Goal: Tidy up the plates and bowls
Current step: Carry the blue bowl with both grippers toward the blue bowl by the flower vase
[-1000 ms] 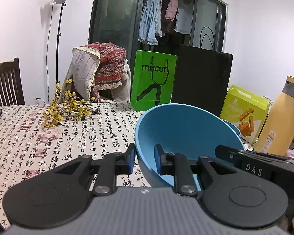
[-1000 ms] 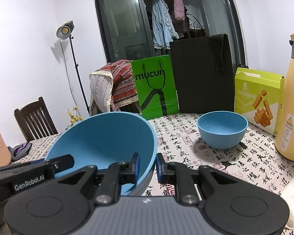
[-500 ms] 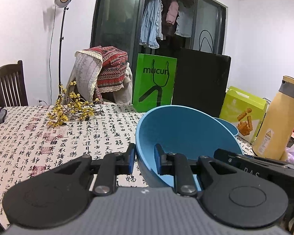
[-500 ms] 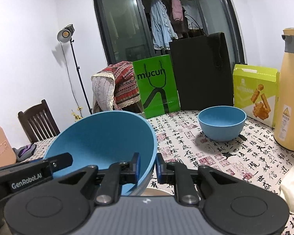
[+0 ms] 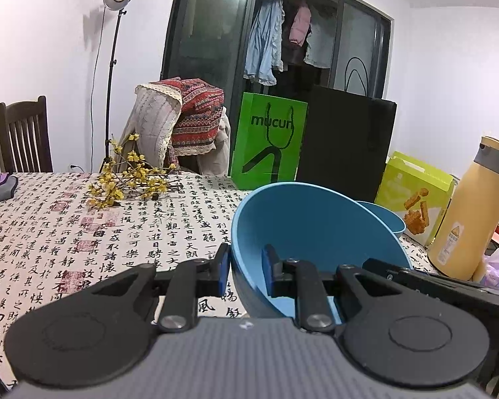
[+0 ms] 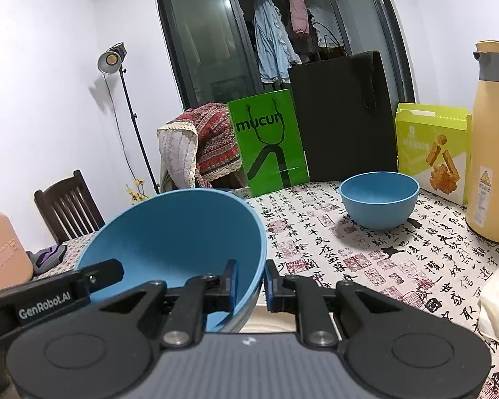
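Observation:
I hold a large blue bowl [image 5: 316, 226] tilted above the table, one gripper on each side of it. My left gripper [image 5: 246, 266] is shut on its left rim. My right gripper [image 6: 251, 282] is shut on the right rim of the same bowl [image 6: 176, 232]. A smaller blue bowl [image 6: 379, 199] stands upright on the tablecloth ahead and to the right; in the left wrist view its rim [image 5: 387, 216] peeks out behind the large bowl. Something pale and flat [image 6: 276, 316] lies under the held bowl, mostly hidden.
At the table's far edge stand a green bag [image 6: 269, 143], a black bag [image 6: 342, 116] and a yellow-green snack box [image 6: 432, 153]. A tall beige flask [image 6: 492, 153] is at the right. Yellow flower sprigs [image 5: 129, 183] lie at the left. The tablecloth [image 6: 366, 259] carries black calligraphy.
Both grippers have carried the large bowl a little way across the table, so the background has shifted slightly. Both grips look the same.

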### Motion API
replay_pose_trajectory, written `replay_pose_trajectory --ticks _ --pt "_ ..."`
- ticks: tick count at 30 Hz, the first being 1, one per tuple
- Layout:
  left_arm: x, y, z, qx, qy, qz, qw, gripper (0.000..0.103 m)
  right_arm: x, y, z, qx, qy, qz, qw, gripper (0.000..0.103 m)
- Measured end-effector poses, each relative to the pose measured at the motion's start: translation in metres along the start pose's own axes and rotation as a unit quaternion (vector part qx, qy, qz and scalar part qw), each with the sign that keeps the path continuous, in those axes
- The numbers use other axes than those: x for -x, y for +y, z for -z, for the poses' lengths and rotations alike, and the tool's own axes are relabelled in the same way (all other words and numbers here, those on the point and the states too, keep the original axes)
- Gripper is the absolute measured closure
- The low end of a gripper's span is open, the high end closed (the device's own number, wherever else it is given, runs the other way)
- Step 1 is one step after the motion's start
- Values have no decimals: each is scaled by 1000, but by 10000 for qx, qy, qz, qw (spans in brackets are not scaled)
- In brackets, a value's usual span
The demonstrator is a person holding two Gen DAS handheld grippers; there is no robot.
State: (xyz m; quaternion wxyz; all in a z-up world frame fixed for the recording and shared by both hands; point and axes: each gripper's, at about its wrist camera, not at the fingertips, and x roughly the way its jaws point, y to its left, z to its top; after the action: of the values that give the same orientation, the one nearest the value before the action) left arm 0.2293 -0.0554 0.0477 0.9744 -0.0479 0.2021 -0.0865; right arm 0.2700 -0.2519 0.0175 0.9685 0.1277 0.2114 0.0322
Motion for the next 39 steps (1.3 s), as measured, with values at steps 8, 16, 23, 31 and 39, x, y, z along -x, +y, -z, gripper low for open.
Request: replay_pose_trajectory --ticks 8,16,23,31,39 --pt "8 10 3 54 -18 -113 9999 82 1 10 3 35 1 -109 9999 87" --pt "16 22 3 119 -78 -274 9995 82 -2 20 5 50 15 -291 9996 87" --pt "23 34 4 199 -110 -457 9987 82 -7 33 9 145 80 -459 9988 87" --pt "32 47 4 260 -170 -651 9974 82 -11 47 11 195 133 -692 9973 87" --pt "43 62 6 366 -205 -849 9955 82 -13 62 14 273 183 -896 9954 87"
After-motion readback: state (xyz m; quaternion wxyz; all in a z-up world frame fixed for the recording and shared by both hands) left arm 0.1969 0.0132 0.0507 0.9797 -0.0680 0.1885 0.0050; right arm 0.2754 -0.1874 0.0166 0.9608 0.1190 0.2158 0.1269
